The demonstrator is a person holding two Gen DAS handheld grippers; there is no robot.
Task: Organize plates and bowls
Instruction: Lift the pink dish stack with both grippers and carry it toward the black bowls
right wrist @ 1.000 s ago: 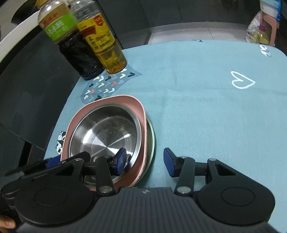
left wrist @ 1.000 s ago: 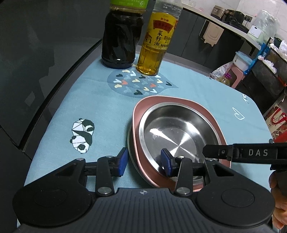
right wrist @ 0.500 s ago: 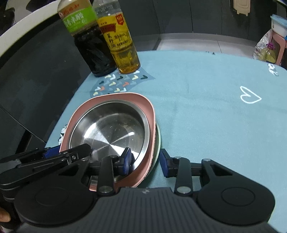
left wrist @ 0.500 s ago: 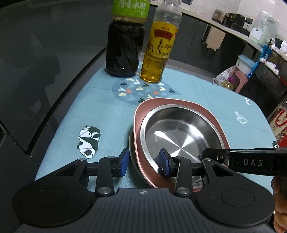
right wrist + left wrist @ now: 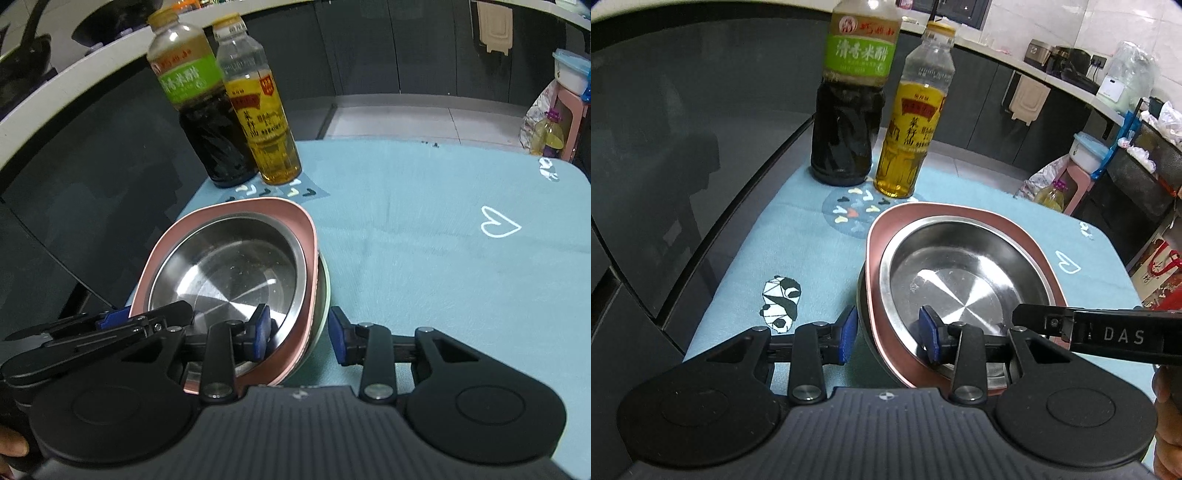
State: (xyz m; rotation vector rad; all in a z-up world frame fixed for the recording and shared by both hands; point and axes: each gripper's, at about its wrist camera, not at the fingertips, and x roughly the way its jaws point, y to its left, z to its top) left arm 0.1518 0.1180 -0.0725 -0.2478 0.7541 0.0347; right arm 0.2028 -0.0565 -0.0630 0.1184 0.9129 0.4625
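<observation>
Gripping the nested stack (image 5: pixel 960 280) from both near corners

Your stack, steel bowl inside pink dish, sits near the surface's left edge, before the bottles. Left gripper (image 5: pixel 888 338) clamps its left rim, right gripper (image 5: pixel 299 338) its right rim; lift both evenly.

Dark cabinets (image 5: pixel 993 107), white countertop (image 5: pixel 1004 55), tiled floor (image 5: pixel 388 118)

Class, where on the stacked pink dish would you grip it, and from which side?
Grip the pink dish by its raised rim, at the near edge, from both sides at once. The steel bowl fills its middle, and the oil bottle crowds the far side.
</observation>
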